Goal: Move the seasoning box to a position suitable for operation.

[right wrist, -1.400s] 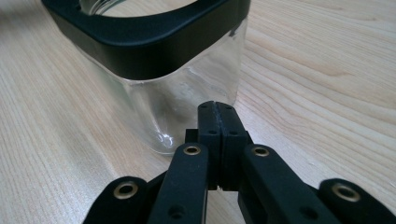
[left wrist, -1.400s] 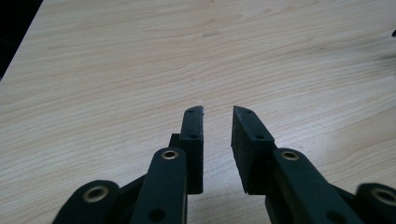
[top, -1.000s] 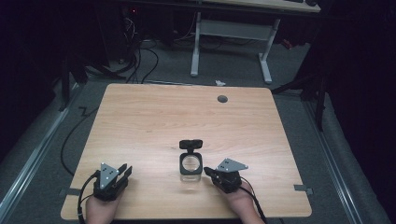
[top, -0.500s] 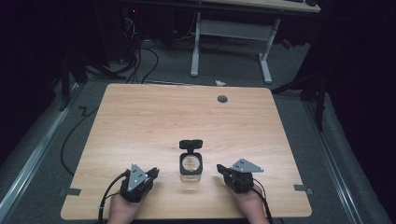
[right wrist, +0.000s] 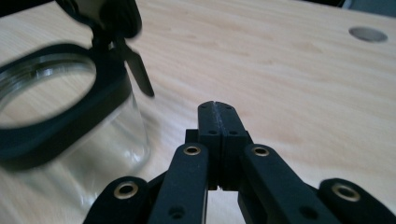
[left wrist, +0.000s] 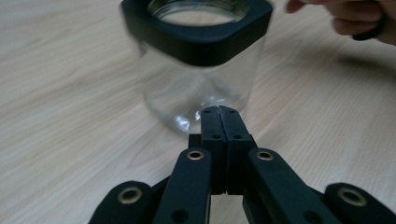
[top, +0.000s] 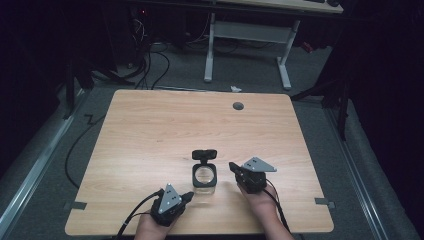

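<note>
Both grippers flank the glass jar (top: 204,176). Our left gripper (top: 188,197) sits at about seven o'clock from it, our right gripper (top: 232,167) at about three o'clock and nearer, just beside its wall. The left jaws have just been closing and now press together with nothing between them; the right jaws are pressed together too, empty. In the left gripper view the jar stands upright at twelve o'clock, straight ahead of the tips. In the right gripper view it lies off at ten o'clock. Its black-rimmed mouth is open, the hinged lid (top: 204,155) flipped back toward the far side of the table (top: 150,130).
</note>
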`<state>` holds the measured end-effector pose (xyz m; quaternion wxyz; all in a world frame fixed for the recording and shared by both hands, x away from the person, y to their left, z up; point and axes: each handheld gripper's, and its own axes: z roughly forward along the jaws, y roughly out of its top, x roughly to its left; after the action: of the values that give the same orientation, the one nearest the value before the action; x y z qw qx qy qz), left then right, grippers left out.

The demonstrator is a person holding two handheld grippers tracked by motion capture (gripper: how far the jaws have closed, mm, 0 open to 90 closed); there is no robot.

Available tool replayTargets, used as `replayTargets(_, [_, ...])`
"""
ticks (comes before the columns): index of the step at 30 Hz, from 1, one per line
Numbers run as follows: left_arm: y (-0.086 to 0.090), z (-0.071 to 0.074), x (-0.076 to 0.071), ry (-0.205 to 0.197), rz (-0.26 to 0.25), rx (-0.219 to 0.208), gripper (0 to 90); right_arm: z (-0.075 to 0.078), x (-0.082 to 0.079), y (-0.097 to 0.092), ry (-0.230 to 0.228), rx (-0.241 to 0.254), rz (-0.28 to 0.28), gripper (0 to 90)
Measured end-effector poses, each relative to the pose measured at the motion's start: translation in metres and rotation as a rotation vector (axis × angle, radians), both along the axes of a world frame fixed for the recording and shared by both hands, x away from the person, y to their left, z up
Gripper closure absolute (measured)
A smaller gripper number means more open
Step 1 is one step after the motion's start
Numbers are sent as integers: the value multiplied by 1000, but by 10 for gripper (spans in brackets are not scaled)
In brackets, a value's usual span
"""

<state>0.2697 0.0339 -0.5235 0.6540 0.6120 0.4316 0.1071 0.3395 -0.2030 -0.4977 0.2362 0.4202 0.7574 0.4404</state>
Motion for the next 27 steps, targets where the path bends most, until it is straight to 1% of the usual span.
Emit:
replayTargets(2, [-6, 1, 2, 5, 5, -17, 898, 4, 8, 5, -5, 14, 11, 900])
replayTargets(7, [-16, -5, 0, -3, -10, 18, 900, 14, 21, 15, -9, 51, 21, 900])
replayTargets(9, [-18, -8, 1, -4, -6, 27, 900, 20, 26, 18, -21, 57, 23, 900])
replayTargets(12, [-18, -9, 2, 1, 1, 18, 898, 30, 31, 21, -42, 71, 28, 900])
replayTargets(16, [-18, -10, 4, 6, 5, 17, 896, 41, 34, 25, -62, 84, 31, 900])
replayTargets(19, [-18, -11, 4, 7, 9, 14, 895, 45, 34, 29, -78, 82, 42, 900])
replayTargets(25, [-19, -11, 4, 8, 8, 13, 895, 46, 34, 33, -83, 90, 59, 900])
replayTargets(27, [-19, -11, 4, 8, 8, 13, 896, 47, 32, 34, -88, 84, 64, 900])
